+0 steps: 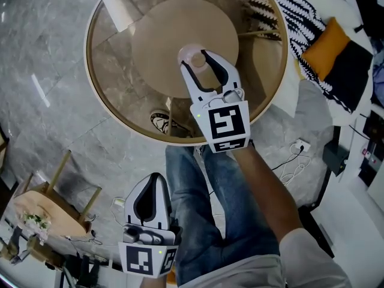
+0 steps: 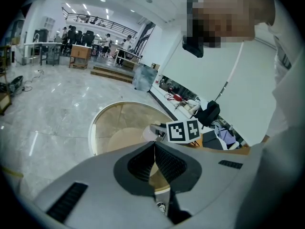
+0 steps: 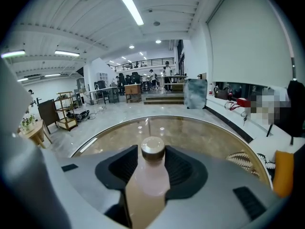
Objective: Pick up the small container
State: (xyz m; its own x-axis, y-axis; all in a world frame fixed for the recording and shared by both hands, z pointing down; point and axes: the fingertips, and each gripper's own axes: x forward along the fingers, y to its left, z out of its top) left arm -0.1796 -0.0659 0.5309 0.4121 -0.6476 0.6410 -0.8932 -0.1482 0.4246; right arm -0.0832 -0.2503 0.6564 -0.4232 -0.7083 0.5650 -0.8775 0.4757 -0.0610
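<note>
A small pale pink bottle with a round tan cap (image 3: 151,175) stands upright near the middle of the round glass-topped counter with a gold rim (image 1: 111,71), over the tan disc of the base that shows through the glass. The right tongs (image 1: 195,62) reach over the counter from its near edge, and the bottle sits between their jaws. In the right gripper view the two dark ribbed pads flank the cap with the jaws spread wide, so the tongs are released around the bottle and not clamped on it. From the head view the bottle looks nearer the jaw on the picture's left than the other. The white cube with black square markers (image 1: 225,125) rides behind these jaws, over the counter's near rim. The left tongs (image 1: 156,179) are held low and well apart from the counter, beside the person's blue-jeaned leg (image 1: 210,209). In the left gripper view their ribbed pads meet at the tips, clenched on nothing. A patterned sneaker (image 1: 162,123) shows through the glass near the rim. On the grey marble floor (image 1: 48,101) a small wooden stool (image 1: 54,203) stands to the left. To the right lie a black-and-white striped fabric (image 1: 288,5) with an orange cushion (image 1: 327,47) just beside it, and a white power strip (image 1: 300,144).
</note>
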